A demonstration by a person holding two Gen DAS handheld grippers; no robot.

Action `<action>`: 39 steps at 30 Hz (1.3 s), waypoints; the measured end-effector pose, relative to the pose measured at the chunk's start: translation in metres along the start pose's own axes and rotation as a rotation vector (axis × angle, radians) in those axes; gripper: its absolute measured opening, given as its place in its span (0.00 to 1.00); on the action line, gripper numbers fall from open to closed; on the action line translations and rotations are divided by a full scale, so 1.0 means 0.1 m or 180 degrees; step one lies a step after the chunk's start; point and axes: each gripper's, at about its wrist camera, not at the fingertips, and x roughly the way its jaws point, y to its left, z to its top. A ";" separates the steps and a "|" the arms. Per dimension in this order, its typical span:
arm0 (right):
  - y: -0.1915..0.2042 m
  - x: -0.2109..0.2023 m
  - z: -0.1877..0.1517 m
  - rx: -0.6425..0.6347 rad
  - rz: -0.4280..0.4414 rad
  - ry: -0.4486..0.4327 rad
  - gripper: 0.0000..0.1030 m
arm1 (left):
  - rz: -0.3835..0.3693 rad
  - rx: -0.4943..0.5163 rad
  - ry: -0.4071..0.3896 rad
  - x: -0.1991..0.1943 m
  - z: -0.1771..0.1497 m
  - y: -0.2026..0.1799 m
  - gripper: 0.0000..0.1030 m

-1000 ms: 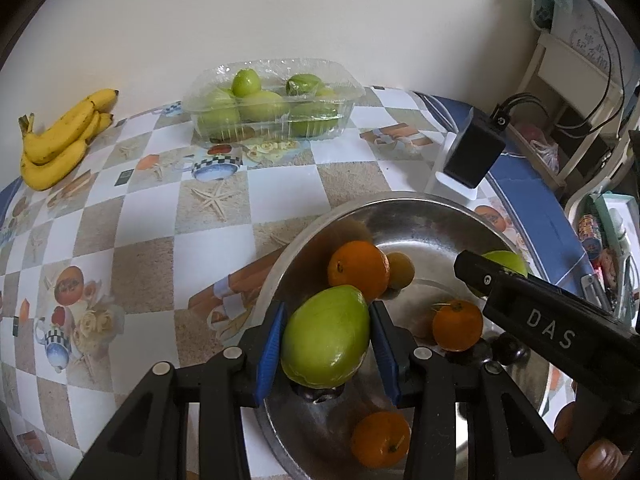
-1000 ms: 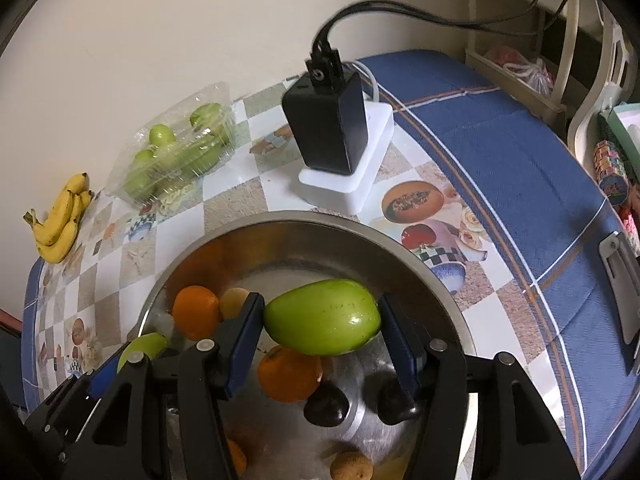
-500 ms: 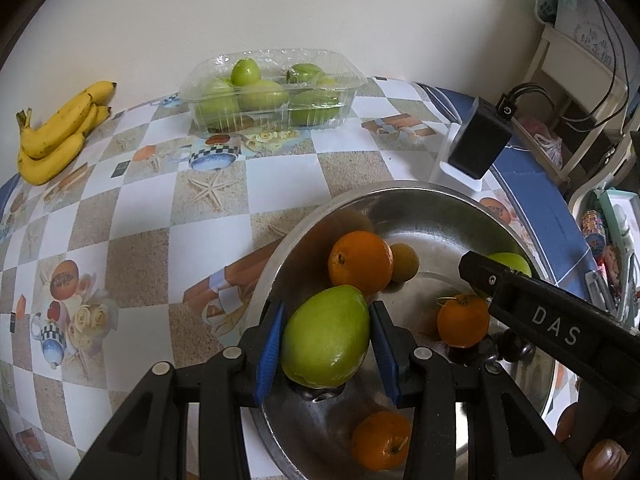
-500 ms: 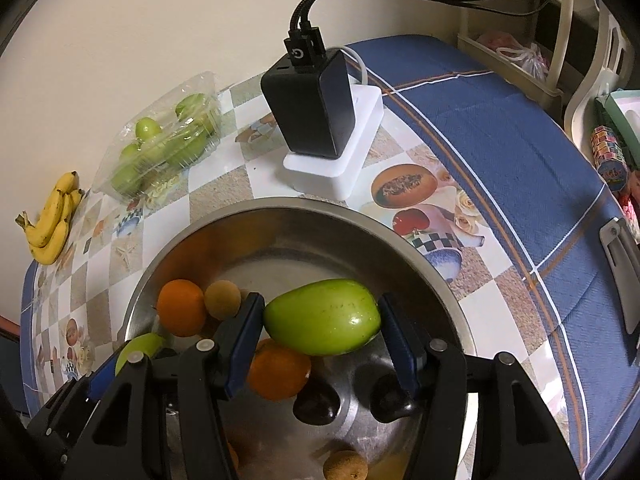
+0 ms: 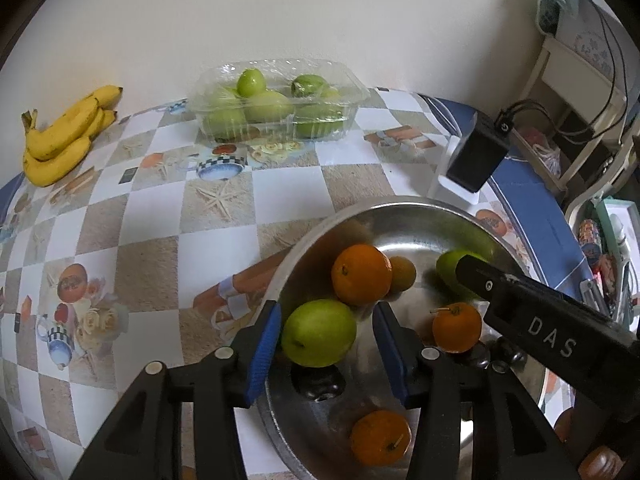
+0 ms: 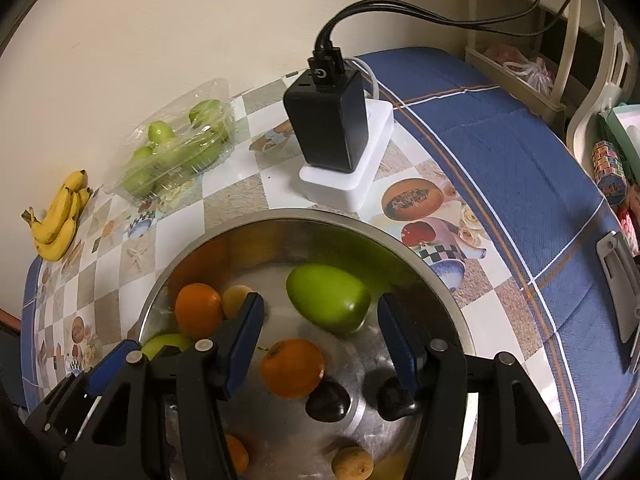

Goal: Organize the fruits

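A steel bowl holds oranges, small brown fruits and dark fruits. My left gripper is open over the bowl's left rim; a green fruit lies between its pads, touching the left one with a gap on the right. My right gripper is open above the bowl; a green mango lies in the bowl between and beyond its pads. An orange lies just below it.
A clear tub of green fruit and a banana bunch sit by the wall. A black charger on a white block stands behind the bowl. The blue table edge runs right.
Both grippers have opened. The left one let go of the green fruit and the right one let go of the mango, which now lies in the bowl.
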 end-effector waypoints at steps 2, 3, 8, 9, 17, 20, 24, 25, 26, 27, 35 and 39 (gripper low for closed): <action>0.02 0.00 0.00 -0.0013 0.0001 -0.0004 0.59 | 0.0035 -0.0036 -0.0019 -0.03 0.02 0.04 0.50; 0.03 0.00 0.01 -0.0019 -0.0006 -0.0003 0.59 | 0.0061 -0.0058 -0.0035 -0.06 0.03 0.07 0.51; 0.06 0.01 0.01 -0.0048 -0.0010 0.0008 0.75 | 0.0185 -0.0248 -0.0098 -0.15 0.08 0.25 0.64; 0.07 0.01 0.01 -0.0059 -0.0018 0.0010 0.76 | 0.0238 -0.0302 -0.0103 -0.16 0.09 0.31 0.66; 0.12 0.05 0.00 -0.0137 -0.0060 0.0073 0.90 | 0.0559 -0.0579 -0.0010 -0.10 0.06 0.61 0.84; 0.13 0.04 -0.01 -0.0153 -0.0066 0.0072 0.90 | 0.0644 -0.0643 0.0002 -0.09 0.03 0.68 0.93; 0.14 0.05 -0.01 -0.0162 -0.0066 0.0067 0.90 | 0.0779 -0.0691 -0.0034 -0.08 0.01 0.76 1.00; 0.14 0.06 -0.01 -0.0169 -0.0057 0.0073 0.90 | 0.0806 -0.0697 -0.0048 -0.09 0.01 0.78 1.00; 0.15 0.07 -0.01 -0.0188 -0.0051 0.0084 0.95 | 0.0813 -0.0704 -0.0056 -0.08 0.01 0.80 1.00; 0.16 0.07 -0.01 -0.0202 -0.0056 0.0088 0.98 | 0.0817 -0.0715 -0.0056 -0.08 0.01 0.82 1.00; 0.21 0.08 -0.02 -0.0260 -0.0098 0.0107 0.99 | 0.0852 -0.0725 -0.0066 -0.08 0.00 0.89 1.00; 0.25 0.07 -0.03 -0.0305 -0.0102 0.0126 0.99 | 0.0867 -0.0668 -0.0054 -0.10 -0.01 0.89 1.00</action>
